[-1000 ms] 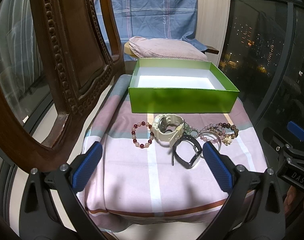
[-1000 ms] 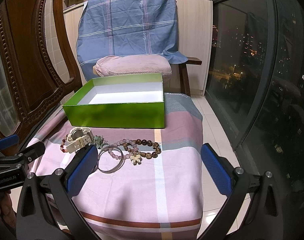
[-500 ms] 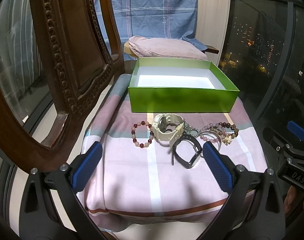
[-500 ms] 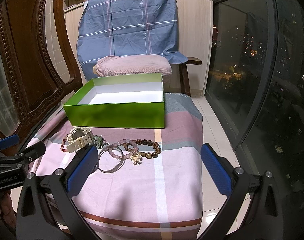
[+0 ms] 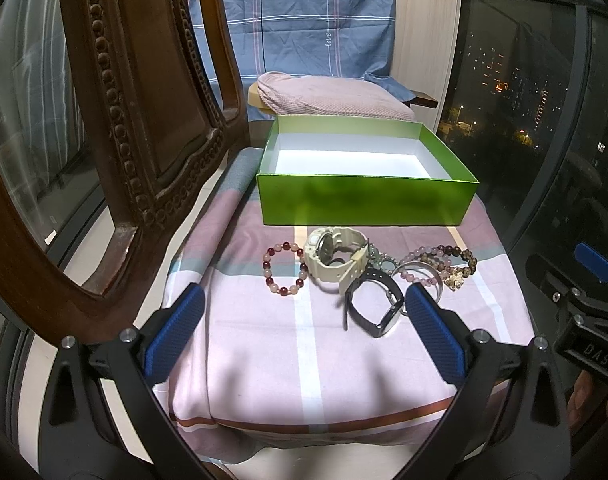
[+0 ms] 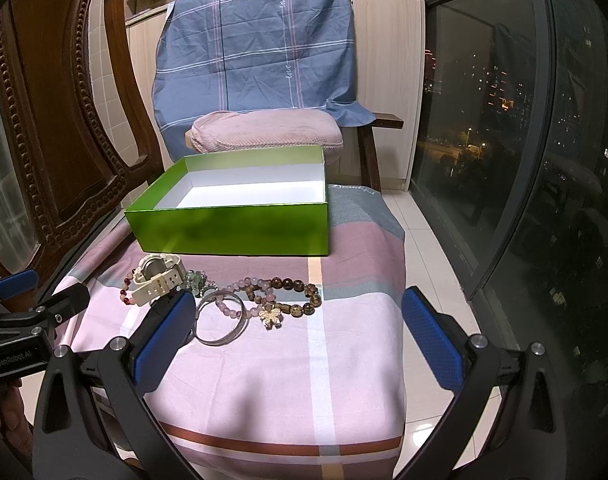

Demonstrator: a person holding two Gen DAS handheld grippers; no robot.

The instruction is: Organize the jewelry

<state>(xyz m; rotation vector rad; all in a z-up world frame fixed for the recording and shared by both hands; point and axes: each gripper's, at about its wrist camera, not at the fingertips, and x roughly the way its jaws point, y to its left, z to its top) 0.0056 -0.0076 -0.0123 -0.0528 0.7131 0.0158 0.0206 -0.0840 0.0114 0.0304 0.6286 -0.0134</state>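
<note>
An open green box (image 5: pixel 363 200) (image 6: pixel 232 232) with a white inside stands empty at the back of a cloth-covered stool. In front of it lies jewelry: a red-and-pink bead bracelet (image 5: pixel 284 268), a cream watch (image 5: pixel 335 260) (image 6: pixel 158 278), a black band (image 5: pixel 373 306), a silver bangle (image 6: pixel 220 318), and pink and brown bead bracelets with a flower charm (image 5: pixel 443 264) (image 6: pixel 280 296). My left gripper (image 5: pixel 304 332) is open and empty, near the stool's front edge. My right gripper (image 6: pixel 298 336) is open and empty, to the right of the left one.
A carved wooden chair back (image 5: pixel 124 120) rises close on the left. A pink cushion (image 6: pixel 264 128) and a blue plaid cloth (image 6: pixel 256 52) are behind the box. Dark window glass (image 6: pixel 523 140) runs along the right. The pink striped cloth (image 5: pixel 304 360) hangs over the stool's front.
</note>
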